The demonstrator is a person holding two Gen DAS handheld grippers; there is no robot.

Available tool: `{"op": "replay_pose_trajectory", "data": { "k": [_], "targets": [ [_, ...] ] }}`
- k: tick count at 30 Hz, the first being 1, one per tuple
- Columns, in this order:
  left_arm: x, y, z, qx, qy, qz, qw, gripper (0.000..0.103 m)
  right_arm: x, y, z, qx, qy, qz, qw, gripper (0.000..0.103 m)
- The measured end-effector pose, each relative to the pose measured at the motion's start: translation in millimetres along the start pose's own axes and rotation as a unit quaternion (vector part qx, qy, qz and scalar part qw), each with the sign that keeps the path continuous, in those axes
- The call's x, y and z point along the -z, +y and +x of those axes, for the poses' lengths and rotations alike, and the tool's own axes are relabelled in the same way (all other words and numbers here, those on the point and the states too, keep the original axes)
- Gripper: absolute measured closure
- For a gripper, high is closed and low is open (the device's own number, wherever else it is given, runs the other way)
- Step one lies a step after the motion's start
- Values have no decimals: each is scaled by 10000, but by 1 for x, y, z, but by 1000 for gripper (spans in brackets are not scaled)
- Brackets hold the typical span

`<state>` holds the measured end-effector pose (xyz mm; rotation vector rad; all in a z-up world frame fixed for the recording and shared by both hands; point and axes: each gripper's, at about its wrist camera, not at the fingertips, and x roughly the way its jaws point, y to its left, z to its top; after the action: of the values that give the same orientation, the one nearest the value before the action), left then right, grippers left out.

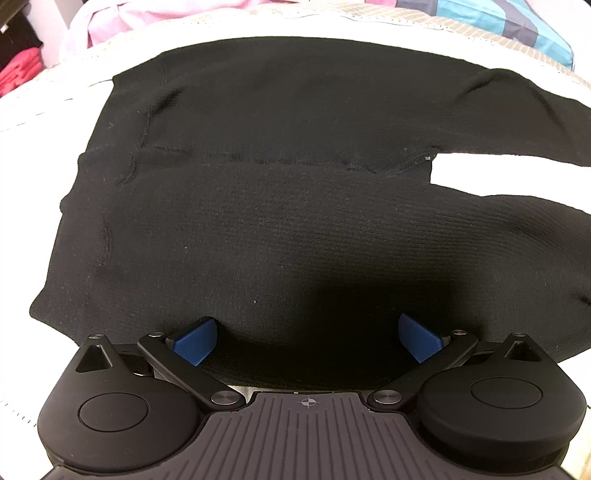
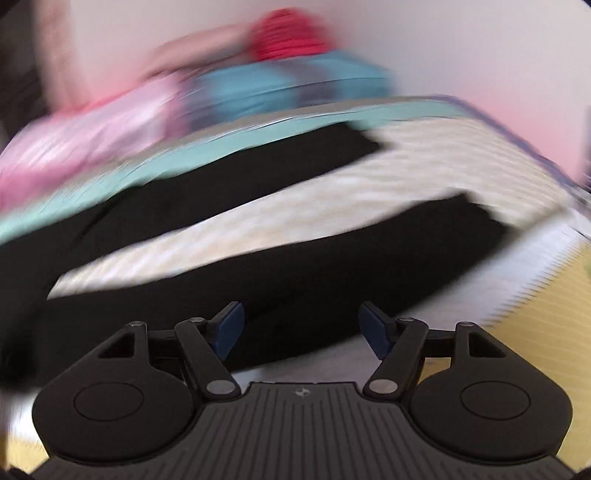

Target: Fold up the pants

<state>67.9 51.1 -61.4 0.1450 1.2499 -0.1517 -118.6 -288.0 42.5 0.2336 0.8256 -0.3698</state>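
Black knit pants [image 1: 277,192] lie spread flat on a white bed cover [image 1: 22,122]. In the left wrist view the waist is at the left and the two legs split off to the right. My left gripper [image 1: 308,338] is open, its blue pads [image 1: 195,341] just above the near edge of the pants. In the blurred right wrist view the two legs [image 2: 332,258] run apart across the bed. My right gripper [image 2: 301,326] is open and empty over the near leg.
Pink bedding [image 1: 122,22] and a teal striped pillow [image 1: 517,26] lie at the far side of the bed. Red fabric [image 1: 18,70] sits at the far left. A yellow floor [image 2: 535,332] shows past the bed edge in the right wrist view.
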Motion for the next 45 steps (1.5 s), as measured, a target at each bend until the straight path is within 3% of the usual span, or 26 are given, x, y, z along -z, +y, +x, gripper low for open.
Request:
{"op": "replay_pose_trajectory", "data": {
  "k": [1, 2, 3, 4, 8, 12, 14, 16, 17, 18, 22, 24, 25, 26, 31, 34, 35, 36, 38, 43, 45],
  "targets": [
    [3, -5, -4, 8, -7, 2, 10000, 0, 1, 13, 9, -13, 103, -190, 9998, 32],
    [4, -5, -4, 16, -6, 12, 10000, 0, 0, 21, 18, -11, 199, -282, 9994, 46],
    [3, -2, 0, 19, -11, 34, 10000, 0, 0, 22, 27, -36, 292, -300, 9991, 79],
    [3, 0, 2, 19, -16, 53, 10000, 0, 0, 22, 39, -92, 505, -290, 9983, 91],
    [3, -1, 0, 70, -23, 130, 9999, 0, 0, 9, 25, -37, 567, -281, 9980, 101],
    [6, 2, -2, 171, -52, 238, 9996, 0, 8, -14, 3, 512, 692, 145, 9962, 101],
    [8, 3, -4, 195, -62, 238, 9995, 0, 7, -8, -11, 340, 381, -22, 9987, 94],
    [9, 2, -4, 163, -82, 241, 9995, 0, 4, 10, -13, -44, 253, -207, 9995, 62],
    [9, 0, -4, 137, -85, 240, 9996, 0, 3, 21, -9, -247, 330, -321, 9986, 38],
    [9, 0, -4, 119, -80, 235, 9996, 0, 4, 33, -2, -435, 478, -459, 9969, 33],
    [9, -1, -4, 132, -76, 276, 9995, 0, 14, 69, 20, -627, 656, -1172, 9890, 35],
    [9, -1, -4, 140, -87, 302, 9994, 0, 19, 71, 24, -736, 635, -1328, 9864, 80],
    [10, -1, -4, 141, -86, 291, 9994, 0, 19, 71, 21, -803, 639, -1354, 9855, 95],
    [10, -1, -4, 146, -89, 282, 9995, 0, 17, 70, 17, -805, 697, -1400, 9844, 96],
    [13, -1, -6, 177, -127, 282, 9994, 0, 24, 51, 3, -957, 1212, -1071, 9822, 97],
    [12, 0, -7, 189, -100, 263, 9994, 0, 14, 52, -8, -860, 914, -911, 9879, 93],
    [12, -1, -7, 194, -87, 257, 9994, 0, 9, 58, -11, -856, 719, -946, 9892, 82],
    [12, 0, -9, 220, -73, 250, 9994, 0, 6, 64, -12, -898, 563, -987, 9895, 61],
    [12, 3, -14, 277, -93, 228, 9993, 0, 2, 81, -14, -1077, 336, -1117, 9873, 43],
    [16, 7, -33, 434, -372, 379, 9976, 0, 12, 126, 3, -1297, 476, -1725, 9753, 46],
    [15, 9, -39, 434, -541, 459, 9965, 0, 21, 135, 16, -1308, 780, -1843, 9710, 51]
  ]
}}
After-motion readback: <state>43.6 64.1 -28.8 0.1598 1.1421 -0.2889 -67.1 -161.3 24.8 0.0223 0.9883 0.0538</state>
